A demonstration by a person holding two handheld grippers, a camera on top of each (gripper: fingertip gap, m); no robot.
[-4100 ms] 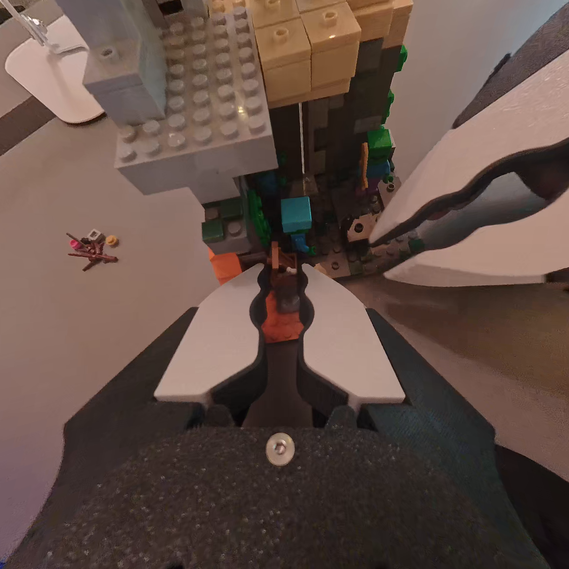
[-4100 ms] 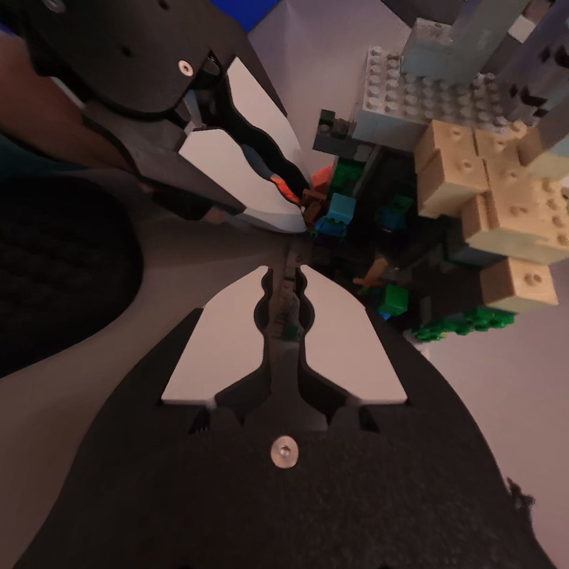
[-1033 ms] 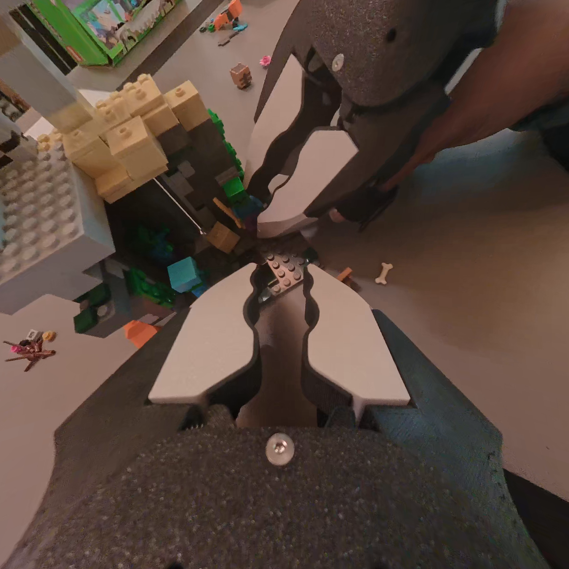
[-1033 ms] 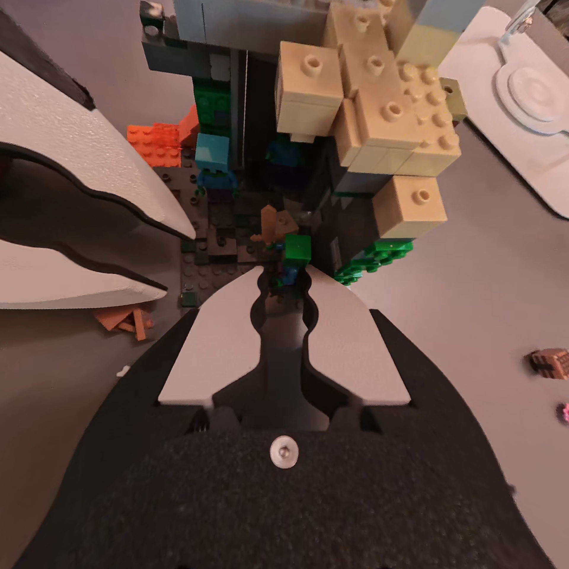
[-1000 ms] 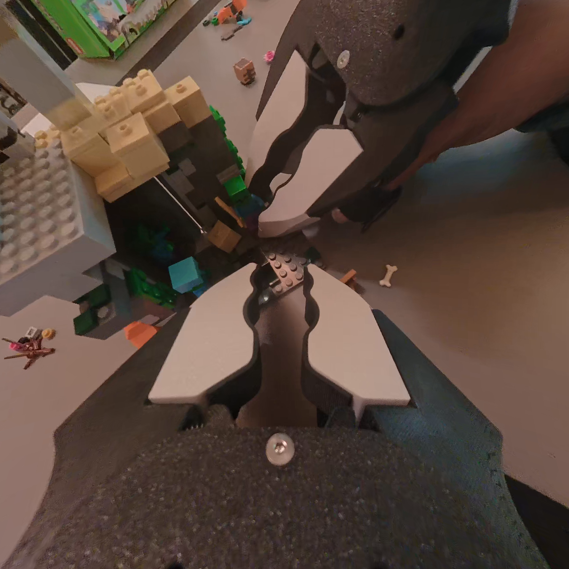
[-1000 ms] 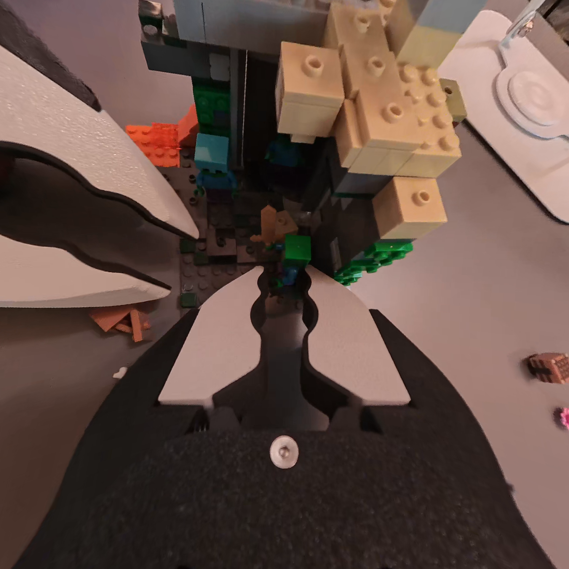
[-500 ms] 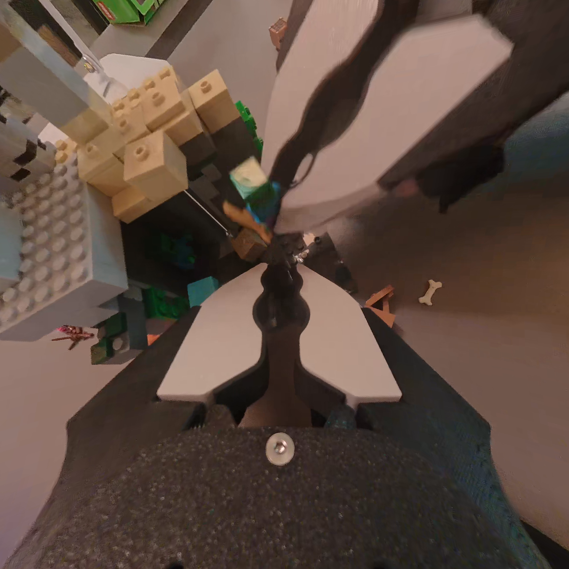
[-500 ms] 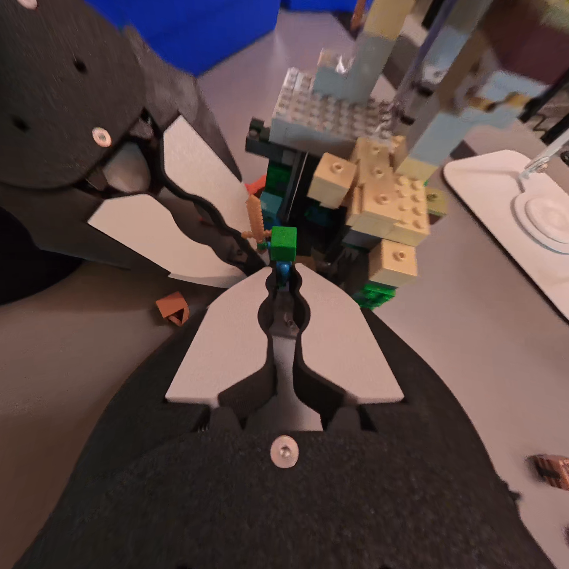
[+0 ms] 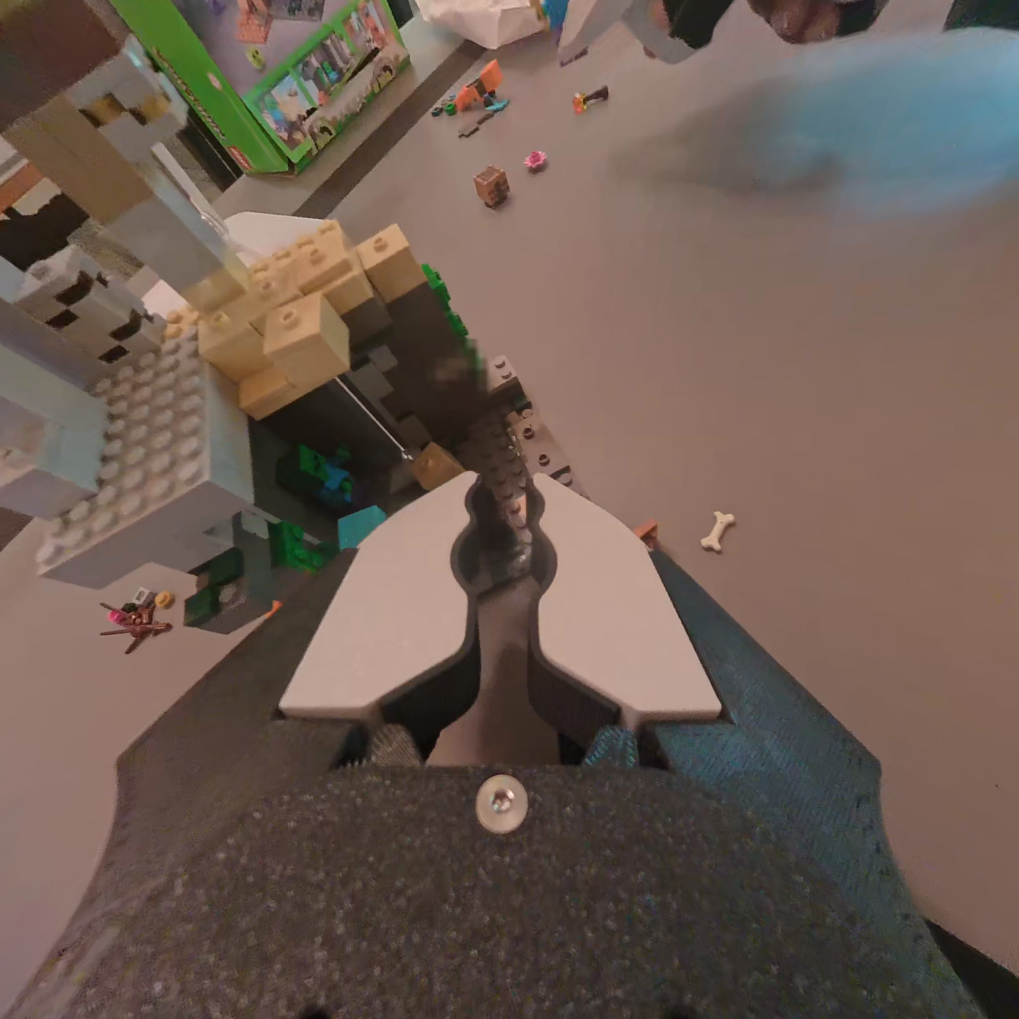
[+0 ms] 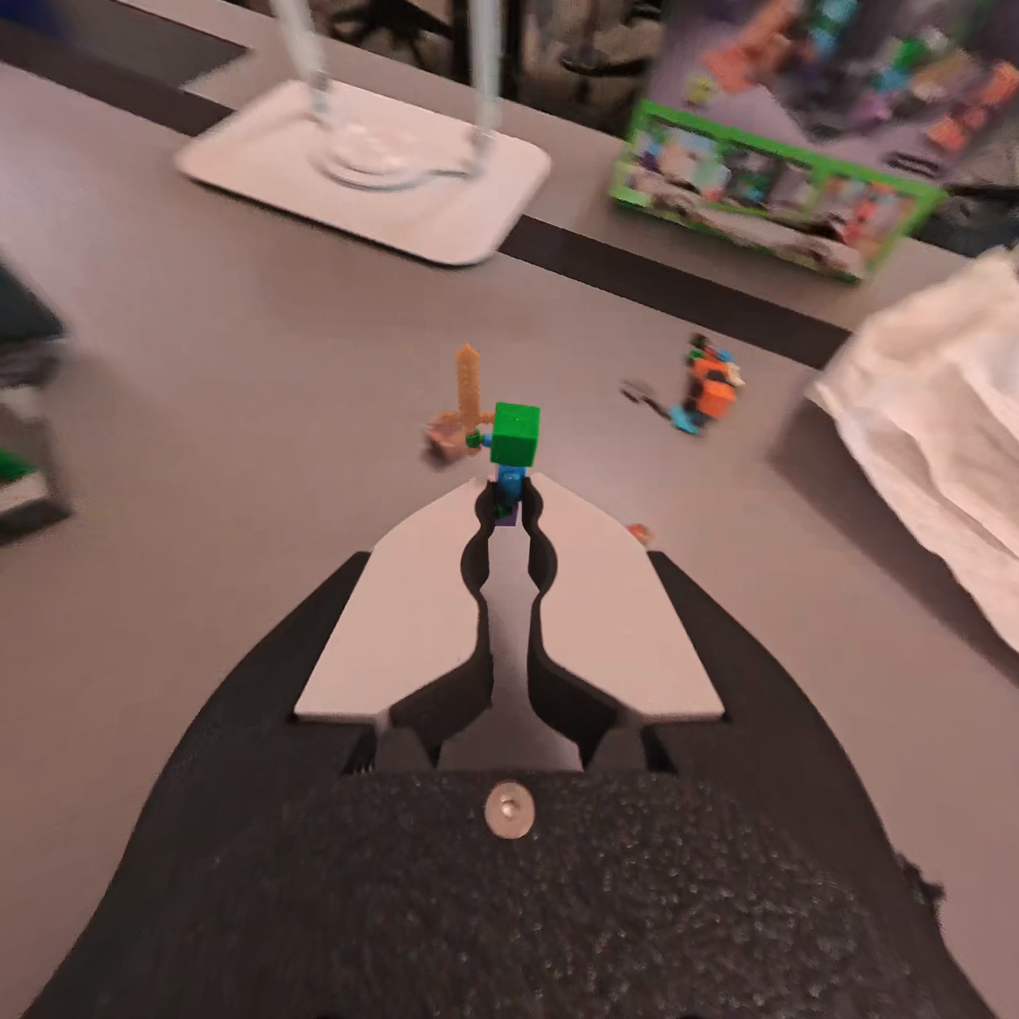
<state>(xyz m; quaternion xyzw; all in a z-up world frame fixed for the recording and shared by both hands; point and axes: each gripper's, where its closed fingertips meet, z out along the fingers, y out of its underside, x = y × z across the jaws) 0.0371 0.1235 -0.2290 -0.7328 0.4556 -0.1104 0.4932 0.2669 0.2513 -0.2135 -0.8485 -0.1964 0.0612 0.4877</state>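
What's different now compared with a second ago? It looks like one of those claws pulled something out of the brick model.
The right gripper closed on the green-headed figure with its tan sword, pulled it out of the brick model and carried it over the grey table. The left gripper narrowed onto the model's dark studded baseplate. The white bone piece and brown twig cluster stayed put.

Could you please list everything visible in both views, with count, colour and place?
Brick model: one, tan, grey and green, left view.
Dark plate: one, model's base edge, clamped.
Bone: one, white, table.
Twig pile: one, brown, left.
Box: one, green, back.
Figure: one, green head, clamped.
Sword: one, tan, in its hand.
White stand: one, back.
Left gripper: shut on plate.
Right gripper: shut on figure.
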